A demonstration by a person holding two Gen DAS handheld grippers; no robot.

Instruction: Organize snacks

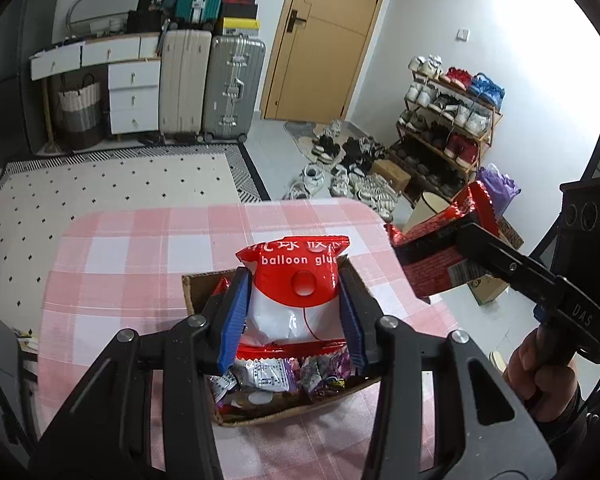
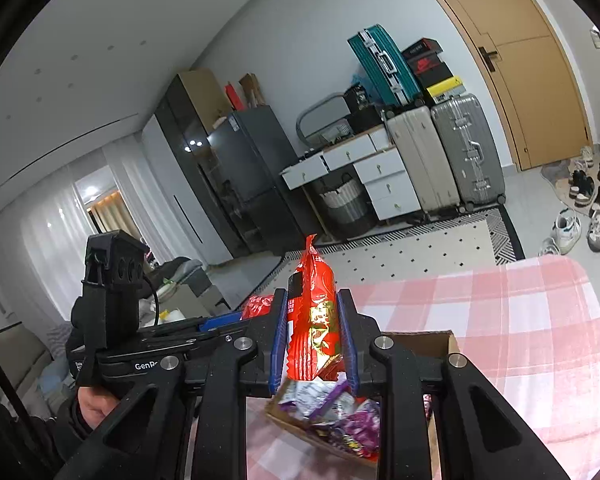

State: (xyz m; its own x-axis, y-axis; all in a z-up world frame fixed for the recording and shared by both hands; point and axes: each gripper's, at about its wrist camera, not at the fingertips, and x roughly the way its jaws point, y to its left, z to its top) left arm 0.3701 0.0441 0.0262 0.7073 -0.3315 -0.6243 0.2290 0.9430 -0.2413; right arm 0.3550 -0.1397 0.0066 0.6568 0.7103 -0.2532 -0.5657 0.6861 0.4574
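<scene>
My left gripper (image 1: 294,292) is shut on a red and white packet marked "balloon glue" (image 1: 296,280), held above an open cardboard box (image 1: 196,288) of mixed snack packets (image 1: 268,376). In the left wrist view my right gripper (image 1: 424,246) hangs off the table's right edge, shut on a red snack packet (image 1: 432,276). The right wrist view shows that same red and gold packet (image 2: 314,316) standing upright between the blue pads of my right gripper (image 2: 312,312), with the box (image 2: 448,340) and its purple and silver packets (image 2: 340,416) below.
The box stands on a table with a pink checked cloth (image 1: 148,240). Past the table lie a dotted rug (image 1: 100,192), suitcases (image 1: 232,88), white drawers (image 1: 134,96), a door (image 1: 324,40) and a shoe rack (image 1: 448,128) with shoes on the floor. A hand (image 1: 540,376) grips the right handle.
</scene>
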